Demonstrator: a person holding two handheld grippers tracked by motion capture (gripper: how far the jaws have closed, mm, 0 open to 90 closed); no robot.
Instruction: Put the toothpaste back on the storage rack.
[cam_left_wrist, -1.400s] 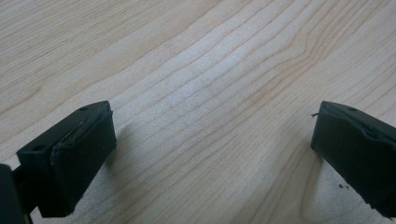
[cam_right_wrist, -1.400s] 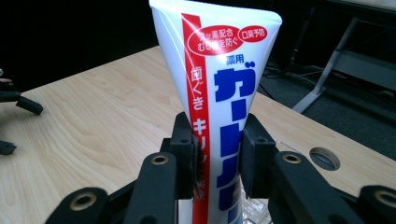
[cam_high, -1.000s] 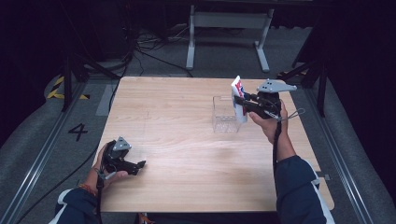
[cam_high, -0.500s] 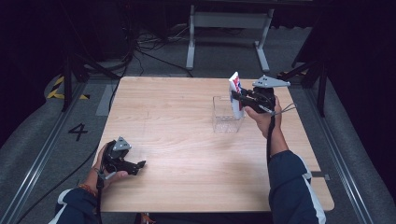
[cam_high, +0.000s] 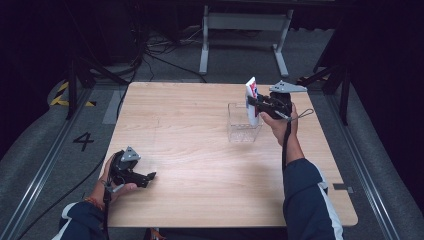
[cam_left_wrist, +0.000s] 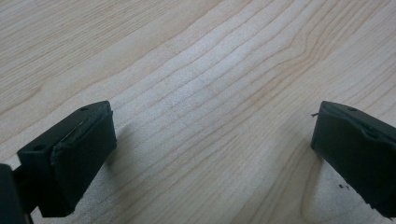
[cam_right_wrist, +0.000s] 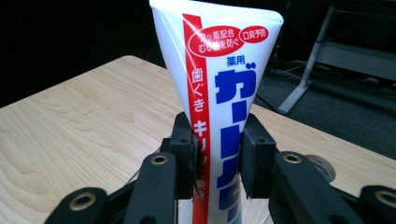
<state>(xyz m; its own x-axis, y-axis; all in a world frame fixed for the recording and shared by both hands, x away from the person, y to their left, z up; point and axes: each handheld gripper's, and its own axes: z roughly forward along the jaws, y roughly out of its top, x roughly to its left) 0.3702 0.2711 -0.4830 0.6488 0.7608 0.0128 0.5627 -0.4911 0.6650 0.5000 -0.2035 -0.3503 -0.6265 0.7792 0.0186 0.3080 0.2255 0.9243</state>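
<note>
A white toothpaste tube (cam_high: 251, 100) with red and blue print stands upright, its lower end inside a clear plastic box (cam_high: 242, 125) on the right half of the wooden table (cam_high: 200, 160). My right gripper (cam_high: 255, 103) is shut on the tube's middle; in the right gripper view both jaws press the tube (cam_right_wrist: 222, 107) from either side, with the gripper (cam_right_wrist: 217, 154) level. My left gripper (cam_high: 150, 176) rests low over the table's front left corner, held in a hand. In the left gripper view its jaws stand wide apart over bare wood, the gripper (cam_left_wrist: 210, 154) open.
A metal stand (cam_high: 243, 30) and cables lie on the floor beyond the far edge. A floor mark "4" (cam_high: 83, 140) sits left of the table. Bare wood spans the table's middle and far left.
My right gripper has carried the tube a little farther from the person and slightly lower, over the clear box. The left gripper has stayed put.
</note>
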